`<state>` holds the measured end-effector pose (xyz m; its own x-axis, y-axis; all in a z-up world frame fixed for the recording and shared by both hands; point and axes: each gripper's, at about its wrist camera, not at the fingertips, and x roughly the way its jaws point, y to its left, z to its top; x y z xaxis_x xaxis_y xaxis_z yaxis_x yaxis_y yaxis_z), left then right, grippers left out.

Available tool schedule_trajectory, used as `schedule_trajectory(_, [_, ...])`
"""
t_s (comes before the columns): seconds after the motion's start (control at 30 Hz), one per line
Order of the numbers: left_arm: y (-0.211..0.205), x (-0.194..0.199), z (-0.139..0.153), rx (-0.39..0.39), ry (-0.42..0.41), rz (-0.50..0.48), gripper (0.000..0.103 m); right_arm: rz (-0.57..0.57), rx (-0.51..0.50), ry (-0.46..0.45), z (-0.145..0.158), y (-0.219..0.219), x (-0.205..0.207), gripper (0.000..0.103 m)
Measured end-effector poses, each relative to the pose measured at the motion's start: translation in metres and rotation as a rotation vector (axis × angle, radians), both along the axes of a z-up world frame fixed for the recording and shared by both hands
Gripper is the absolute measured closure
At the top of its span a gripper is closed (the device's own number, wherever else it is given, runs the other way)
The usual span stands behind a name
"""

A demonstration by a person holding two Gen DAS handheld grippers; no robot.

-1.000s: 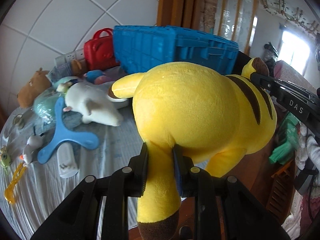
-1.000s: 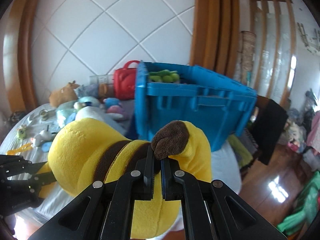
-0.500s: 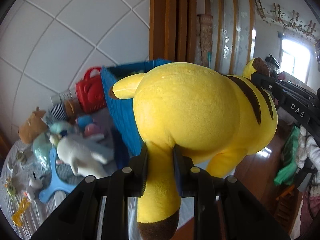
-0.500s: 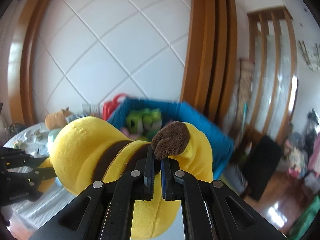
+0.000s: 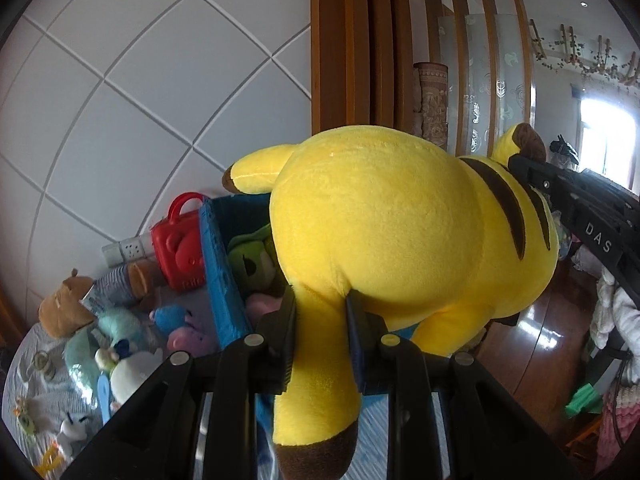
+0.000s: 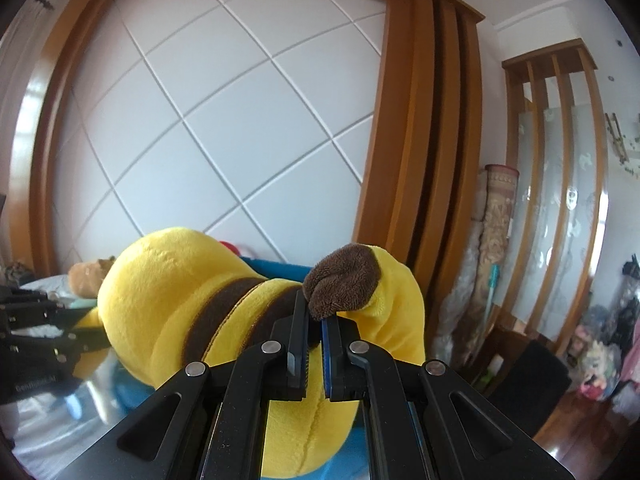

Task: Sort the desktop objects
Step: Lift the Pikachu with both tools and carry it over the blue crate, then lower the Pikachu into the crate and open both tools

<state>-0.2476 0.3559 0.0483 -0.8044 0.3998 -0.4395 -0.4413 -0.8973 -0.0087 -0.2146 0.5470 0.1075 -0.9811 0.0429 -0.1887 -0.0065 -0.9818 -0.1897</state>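
Overhead, both tongs pinch the yellow Pikachu plush: left tongs squeeze one ear, right tongs another, above the blue crate

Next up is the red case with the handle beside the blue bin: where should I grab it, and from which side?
Take the red case by its arched handle, coming down from above. It stands upright against the wall, handle on top and open through the middle, so a finger probably fits under the arch. The blue bin crowds its right side and toys crowd its front. Both grippers now grip the yellow plush.
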Motion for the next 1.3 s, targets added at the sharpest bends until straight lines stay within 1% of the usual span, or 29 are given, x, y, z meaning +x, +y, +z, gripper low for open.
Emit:
schedule_trajectory(0.07, [0.007,-0.022,-0.002,0.006,-0.011,-0.015,0.081,-0.010,0.001,-0.010,-0.001,0.006,-0.021,0.098])
schedule_trajectory(0.23, [0.031,-0.080,-0.014,-0.028,-0.048,-0.023,0.081,-0.031,-0.009,-0.060,-0.016,0.022,-0.078,0.098])
schedule_trajectory(0.33, [0.043,-0.109,-0.026,-0.045,-0.090,-0.013,0.081,-0.021,-0.025,-0.116,-0.030,0.035,-0.112,0.098])
schedule_trajectory(0.43, [0.053,-0.134,-0.038,-0.073,-0.132,0.023,0.081,0.009,-0.042,-0.167,-0.045,0.046,-0.144,0.098])
schedule_trajectory(0.63, [0.069,-0.167,-0.056,-0.099,-0.238,0.055,0.081,0.052,-0.057,-0.278,-0.070,0.064,-0.191,0.098])
schedule_trajectory(0.77, [0.076,-0.175,-0.065,-0.128,-0.270,0.080,0.079,0.054,-0.064,-0.343,-0.084,0.072,-0.211,0.098])
schedule_trajectory(0.87, [0.080,-0.175,-0.067,-0.159,-0.264,0.121,0.075,0.067,-0.103,-0.369,-0.092,0.078,-0.218,0.094])
schedule_trajectory(0.9, [0.080,-0.175,-0.066,-0.159,-0.263,0.126,0.065,0.084,-0.116,-0.384,-0.095,0.079,-0.220,0.092])
schedule_trajectory(0.93, [0.081,-0.174,-0.065,-0.159,-0.261,0.131,0.057,0.102,-0.123,-0.401,-0.097,0.078,-0.221,0.089])
schedule_trajectory(0.97, [0.081,-0.171,-0.064,-0.161,-0.251,0.132,0.041,0.101,-0.115,-0.419,-0.101,0.077,-0.222,0.086])
schedule_trajectory(1.0, [0.081,-0.166,-0.063,-0.164,-0.237,0.132,0.031,0.086,-0.096,-0.430,-0.104,0.074,-0.222,0.079])
schedule_trajectory(1.07, [0.081,-0.159,-0.061,-0.167,-0.215,0.133,0.029,0.078,-0.082,-0.427,-0.107,0.071,-0.218,0.075])
schedule_trajectory(1.1, [0.079,-0.156,-0.061,-0.167,-0.208,0.135,0.029,0.078,-0.087,-0.417,-0.105,0.071,-0.214,0.068])
schedule_trajectory(1.13, [0.077,-0.153,-0.061,-0.164,-0.203,0.136,0.029,0.085,-0.103,-0.413,-0.103,0.072,-0.211,0.053])
schedule_trajectory(1.17, [0.075,-0.150,-0.059,-0.156,-0.198,0.137,0.029,0.096,-0.117,-0.413,-0.102,0.072,-0.208,0.045])
schedule_trajectory(1.2, [0.073,-0.146,-0.057,-0.148,-0.193,0.135,0.029,0.107,-0.125,-0.414,-0.102,0.072,-0.206,0.031])
schedule_trajectory(1.23, [0.070,-0.141,-0.056,-0.139,-0.188,0.133,0.029,0.108,-0.122,-0.412,-0.100,0.070,-0.203,0.013])
schedule_trajectory(1.27, [0.068,-0.137,-0.055,-0.133,-0.183,0.133,0.029,0.095,-0.096,-0.405,-0.097,0.066,-0.199,0.005])
schedule_trajectory(1.3, [0.066,-0.132,-0.055,-0.129,-0.175,0.137,0.029,0.083,-0.065,-0.398,-0.093,0.062,-0.193,0.001])
